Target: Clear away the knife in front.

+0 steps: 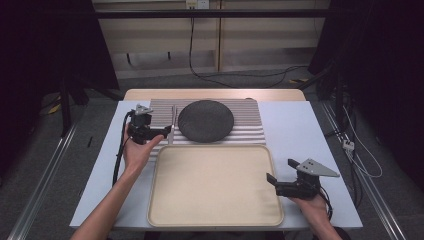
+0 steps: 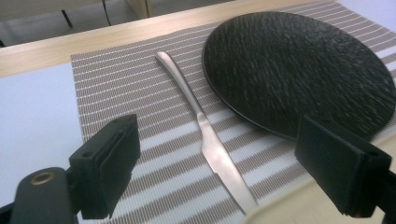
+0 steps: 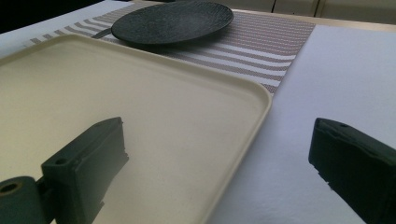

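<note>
The high view looks forward and down from above the person's side, taking in the whole table (image 1: pixel 320 130). The left gripper view sits low and close over the striped placemat (image 2: pixel 121 88), facing the knife (image 2: pixel 205 135) and black plate (image 2: pixel 299 70). The right gripper view looks low across the beige tray (image 3: pixel 116 107) toward the same plate; both gripper views share plate and placemat

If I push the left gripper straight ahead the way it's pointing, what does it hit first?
Most likely the knife: it lies on the striped placemat between the open jaws of the left gripper, just ahead. The black plate sits to its right; depth is hard to judge.
</note>
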`<state>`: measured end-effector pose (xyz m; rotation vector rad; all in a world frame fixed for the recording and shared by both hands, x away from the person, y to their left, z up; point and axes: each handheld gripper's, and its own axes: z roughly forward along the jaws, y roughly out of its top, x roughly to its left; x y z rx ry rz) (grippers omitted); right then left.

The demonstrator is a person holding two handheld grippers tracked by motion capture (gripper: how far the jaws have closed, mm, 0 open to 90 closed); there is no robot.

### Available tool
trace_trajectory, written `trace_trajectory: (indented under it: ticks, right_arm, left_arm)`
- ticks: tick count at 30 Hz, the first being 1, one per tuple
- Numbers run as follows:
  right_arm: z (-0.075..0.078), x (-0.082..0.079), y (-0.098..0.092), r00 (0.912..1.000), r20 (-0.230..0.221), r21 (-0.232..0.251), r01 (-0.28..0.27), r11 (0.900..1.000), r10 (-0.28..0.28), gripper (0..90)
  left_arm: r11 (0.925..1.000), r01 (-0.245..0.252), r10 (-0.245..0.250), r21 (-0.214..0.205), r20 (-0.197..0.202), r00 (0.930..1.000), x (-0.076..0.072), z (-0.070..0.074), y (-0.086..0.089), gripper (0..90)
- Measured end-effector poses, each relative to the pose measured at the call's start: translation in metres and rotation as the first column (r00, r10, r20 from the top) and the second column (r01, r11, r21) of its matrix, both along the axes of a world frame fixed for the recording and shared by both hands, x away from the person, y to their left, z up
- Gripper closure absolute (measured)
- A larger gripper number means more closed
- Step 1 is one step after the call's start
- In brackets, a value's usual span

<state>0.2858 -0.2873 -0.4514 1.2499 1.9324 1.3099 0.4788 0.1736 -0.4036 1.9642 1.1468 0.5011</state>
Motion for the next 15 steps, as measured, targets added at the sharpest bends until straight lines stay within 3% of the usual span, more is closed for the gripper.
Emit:
trace_trajectory:
  ticks: [3,5,6,9,13,15]
  right_arm:
    - [0.000,0.000,0.000,1.0000,0.001,0.000,-0.001,1.0000,0.001,4.3]
    - [0.000,0.000,0.000,1.0000,-0.002,0.001,-0.002,1.0000,0.002,4.3]
    - [0.000,0.000,0.000,1.0000,-0.005,0.003,-0.002,1.0000,0.002,4.2]
    - [0.000,0.000,0.000,1.0000,-0.004,0.003,-0.004,1.0000,0.005,4.3]
    - [0.000,0.000,0.000,1.0000,-0.005,0.004,-0.006,1.0000,0.006,4.2]
    - [-0.001,0.000,0.000,1.0000,-0.006,0.005,-0.008,1.0000,0.008,4.2]
  left_arm:
    - [0.9998,-0.007,0.007,0.021,0.000,1.0000,0.012,0.001,-0.003,15.1]
    - [0.9999,-0.013,0.013,0.009,-0.003,0.9999,0.020,0.000,-0.006,17.1]
    - [0.9999,-0.010,0.010,0.000,-0.012,0.9999,0.024,-0.001,-0.008,17.2]
    - [0.9993,-0.009,0.010,0.037,-0.027,0.9996,0.037,-0.004,-0.014,19.8]
    - [0.9978,-0.049,0.051,0.044,-0.047,0.9976,0.052,-0.009,-0.020,23.8]
    - [0.9978,-0.043,0.047,0.051,-0.075,0.9961,0.059,-0.014,-0.022,24.9]
